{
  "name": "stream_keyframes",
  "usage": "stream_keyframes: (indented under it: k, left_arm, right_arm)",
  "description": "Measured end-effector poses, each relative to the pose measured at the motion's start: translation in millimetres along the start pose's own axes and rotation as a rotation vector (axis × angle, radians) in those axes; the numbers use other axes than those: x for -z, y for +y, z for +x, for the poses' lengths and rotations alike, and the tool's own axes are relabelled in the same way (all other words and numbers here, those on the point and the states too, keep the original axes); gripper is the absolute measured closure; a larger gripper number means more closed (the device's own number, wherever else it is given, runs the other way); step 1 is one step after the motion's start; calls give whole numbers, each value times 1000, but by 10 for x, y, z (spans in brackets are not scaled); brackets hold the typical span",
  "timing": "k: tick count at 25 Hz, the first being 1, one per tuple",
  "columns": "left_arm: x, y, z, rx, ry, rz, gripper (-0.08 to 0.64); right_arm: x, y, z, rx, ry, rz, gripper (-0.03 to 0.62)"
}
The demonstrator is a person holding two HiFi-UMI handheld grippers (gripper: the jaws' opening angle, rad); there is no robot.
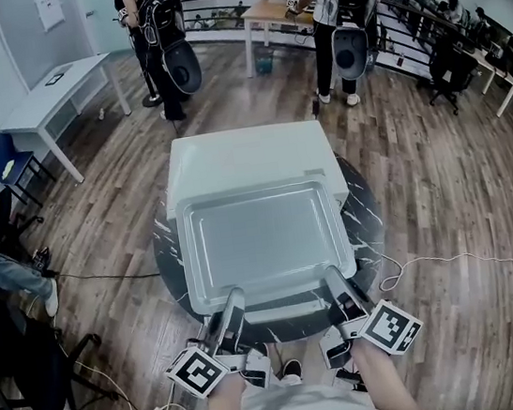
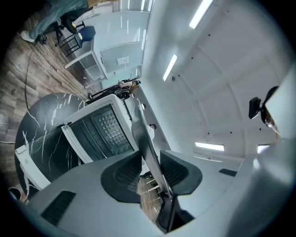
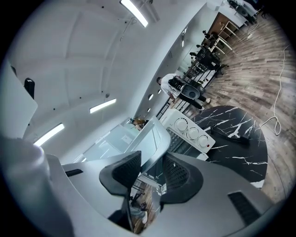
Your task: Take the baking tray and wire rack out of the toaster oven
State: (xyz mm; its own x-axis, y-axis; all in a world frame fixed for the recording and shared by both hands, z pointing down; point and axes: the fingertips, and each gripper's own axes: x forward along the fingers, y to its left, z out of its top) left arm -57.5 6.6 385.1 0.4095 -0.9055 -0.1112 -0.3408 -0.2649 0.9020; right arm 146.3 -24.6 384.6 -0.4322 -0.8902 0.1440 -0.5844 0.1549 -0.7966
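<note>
I held the baking tray (image 1: 266, 240) level and clear above the toaster oven (image 1: 250, 158), one gripper at each corner of its near rim. My left gripper (image 1: 233, 303) had its jaws clamped on the rim at the near left corner. My right gripper (image 1: 336, 283) had its jaws clamped on the rim at the near right corner. The tray was empty, its shallow bed facing up, and it covered the front part of the oven's white top from my head view.

In the left gripper view the tray (image 2: 144, 136) ran edge-on as a thin metal sheet straight between the jaws of the left gripper (image 2: 150, 170), both ribbed pads pressed against it. Beyond it stood the toaster oven (image 2: 99, 127), its dark front towards me, on the round black marbled tabletop (image 2: 44, 125).

In the right gripper view the right gripper (image 3: 150, 167) gripped the tray (image 3: 149, 139) in the same way, a pad on each face of the rim. To the right of the tray the toaster oven (image 3: 192, 132) showed its three knobs, and the tabletop (image 3: 240, 143) spread out behind it.

Two people (image 1: 157, 33) stood well apart from me on the wooden floor (image 1: 441, 173), and a white cable (image 1: 454, 261) lay on the floor beside the tabletop (image 1: 368, 221).
</note>
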Motion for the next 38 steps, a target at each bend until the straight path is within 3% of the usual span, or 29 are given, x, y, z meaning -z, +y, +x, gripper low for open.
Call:
stream_keyframes:
  k: [5,13,22,38]
  left_arm:
    - [-67,64,191,-16,10,-53,439]
    - [-167,187,439,-61,37,-103,436]
    - [-217,364,606,-133,63,-161,432]
    - [-433,540,938,-197,148,-98,426]
  right_arm:
    - [-121,76,198,-37,-16,0,460]
    - [-163,-88,394,56,-11,54,460]
    - [-226,-112,620,60,0,33,459]
    - [-301,-138,970,91,-4,34,462]
